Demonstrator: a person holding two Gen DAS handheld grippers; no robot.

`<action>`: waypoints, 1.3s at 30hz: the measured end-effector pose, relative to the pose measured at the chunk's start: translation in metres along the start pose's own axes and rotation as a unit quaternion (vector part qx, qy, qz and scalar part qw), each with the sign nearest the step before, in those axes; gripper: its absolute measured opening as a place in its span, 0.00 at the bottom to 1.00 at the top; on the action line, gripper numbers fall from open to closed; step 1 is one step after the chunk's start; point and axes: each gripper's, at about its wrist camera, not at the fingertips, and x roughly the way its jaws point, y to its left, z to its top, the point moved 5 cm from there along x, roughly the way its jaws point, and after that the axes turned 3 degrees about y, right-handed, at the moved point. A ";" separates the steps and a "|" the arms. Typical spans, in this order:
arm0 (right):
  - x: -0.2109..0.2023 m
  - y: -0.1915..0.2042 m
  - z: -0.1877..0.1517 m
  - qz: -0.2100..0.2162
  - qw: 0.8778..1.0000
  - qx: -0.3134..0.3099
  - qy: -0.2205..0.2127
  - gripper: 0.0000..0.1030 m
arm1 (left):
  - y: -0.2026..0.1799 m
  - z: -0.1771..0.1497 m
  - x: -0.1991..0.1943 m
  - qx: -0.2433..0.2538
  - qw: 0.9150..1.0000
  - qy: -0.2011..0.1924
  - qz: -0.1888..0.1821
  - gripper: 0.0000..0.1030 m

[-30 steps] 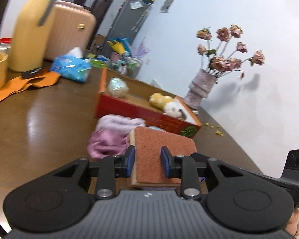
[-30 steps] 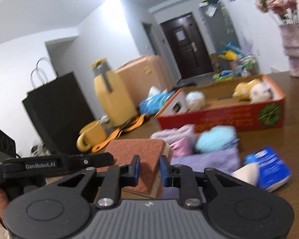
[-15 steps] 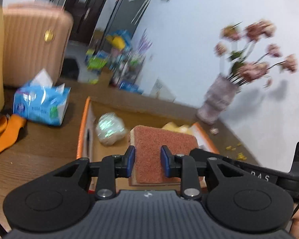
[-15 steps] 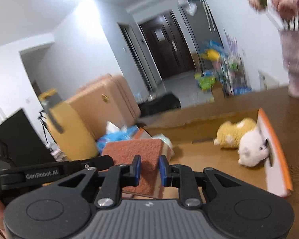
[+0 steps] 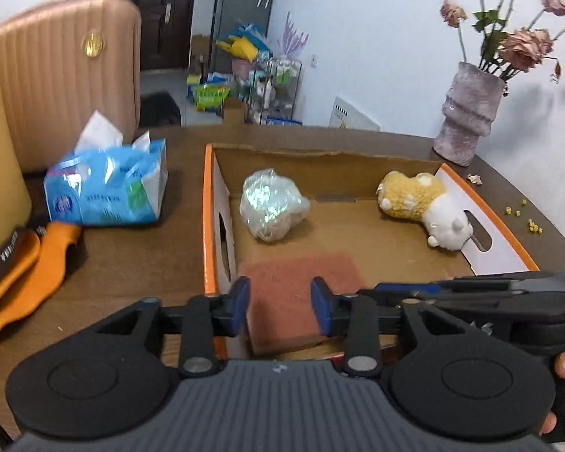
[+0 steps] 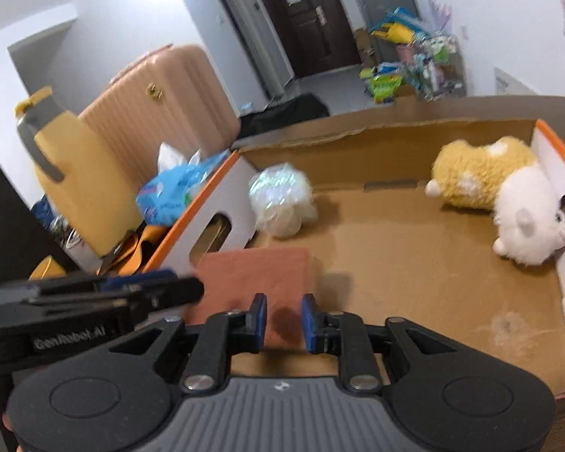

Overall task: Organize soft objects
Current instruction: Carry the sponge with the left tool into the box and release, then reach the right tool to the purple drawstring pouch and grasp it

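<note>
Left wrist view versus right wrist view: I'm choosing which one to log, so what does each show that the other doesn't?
Only the left wrist view shows the whole vase of dried roses, the yellow crumbs on the table and the left gripper, open above the red-brown sponge. Only the right wrist view shows the yellow jug's grey-handled top and the right gripper, open. Both show the cardboard box, the plastic-wrapped bundle, the yellow and white plush toy, the tissue pack and the pink suitcase.
</note>
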 end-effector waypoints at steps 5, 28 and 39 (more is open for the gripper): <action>-0.026 0.006 0.006 -0.002 1.000 -0.013 -0.023 0.21 | -0.004 0.009 -0.030 0.023 0.999 -0.034 0.021 0.43; -0.278 -0.003 -0.018 -0.165 0.937 -0.108 -0.288 0.90 | -0.017 -0.011 -0.226 0.031 0.951 -0.283 0.121 0.96; -0.305 0.014 -0.070 -0.157 0.933 -0.106 -0.306 0.90 | -0.028 -0.074 -0.263 0.011 0.952 -0.285 0.109 0.98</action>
